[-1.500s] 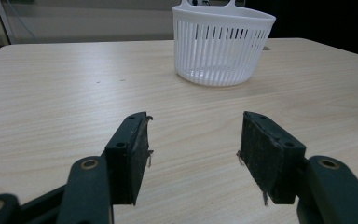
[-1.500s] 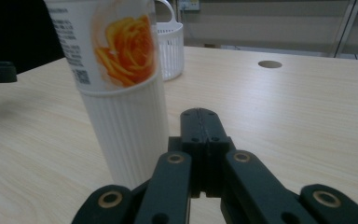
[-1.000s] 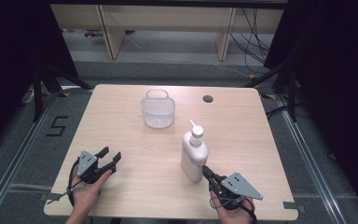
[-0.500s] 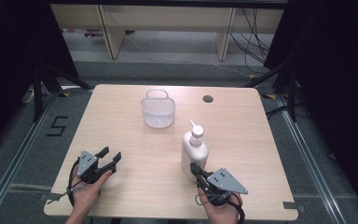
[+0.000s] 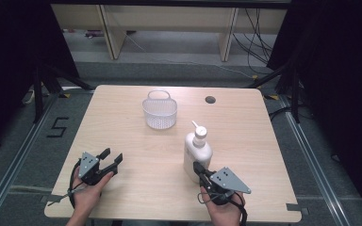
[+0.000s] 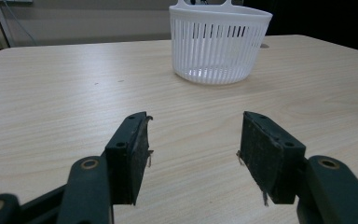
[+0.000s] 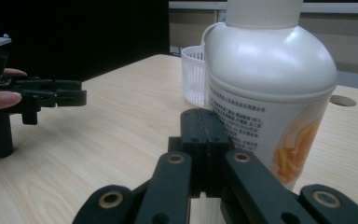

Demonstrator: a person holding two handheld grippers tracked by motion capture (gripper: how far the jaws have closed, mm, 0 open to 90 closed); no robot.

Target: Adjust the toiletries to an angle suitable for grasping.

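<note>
High view: pump bottle (image 5: pixel 197 153) stands upright on the bench (image 5: pixel 122 117), outside the white basket (image 5: pixel 160 113); transfer apparently not begun. Left gripper view: left gripper (image 6: pixel 193 154) fingers spread, empty. Right gripper view: right gripper (image 7: pixel 206 140) fingers pressed together, just before the bottle.

Light wood tabletop (image 5: pixel 122 122) sitting on grey floor (image 5: pixel 23 141), rounded corners, round hole (image 5: pixel 210 100) near far right edge. White slatted basket (image 5: pixel 160 112) standing upright toward far middle, handle loop at back. White pump bottle (image 5: pixel 197 150) standing upright nearer front, right of centre, well apart from basket. Tape strips showing at front corners.
</note>
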